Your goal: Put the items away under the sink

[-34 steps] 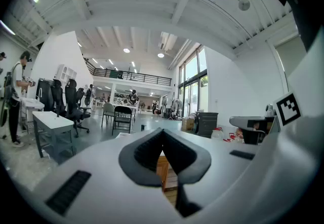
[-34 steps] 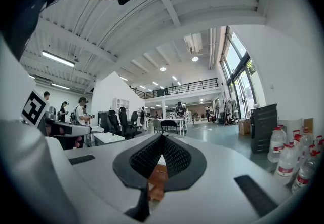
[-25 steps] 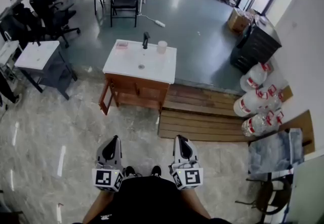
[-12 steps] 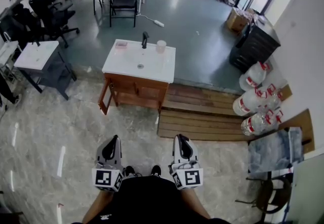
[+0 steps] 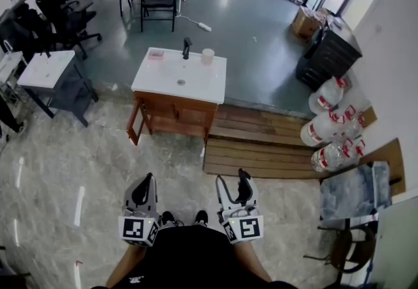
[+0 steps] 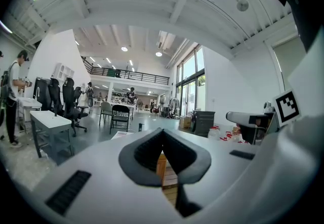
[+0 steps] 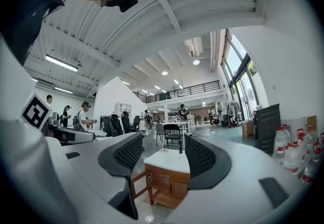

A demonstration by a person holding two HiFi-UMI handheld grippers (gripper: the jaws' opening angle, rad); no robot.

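White sink [image 5: 196,87] on wood cabinet [image 5: 175,115], well ahead. Cup [image 5: 208,56] and pink item [image 5: 157,54] sit at the surface's far edge, flanking the faucet [image 5: 187,48]. Left claw [image 5: 145,183] clenched, empty; right claw [image 5: 230,180] released, empty. Both held low by the body; likely nothing within reach yet.

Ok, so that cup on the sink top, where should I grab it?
Probably across its side wall, jaws level, from the front or right: the cup stands upright near the back edge, with the faucet close on its left.
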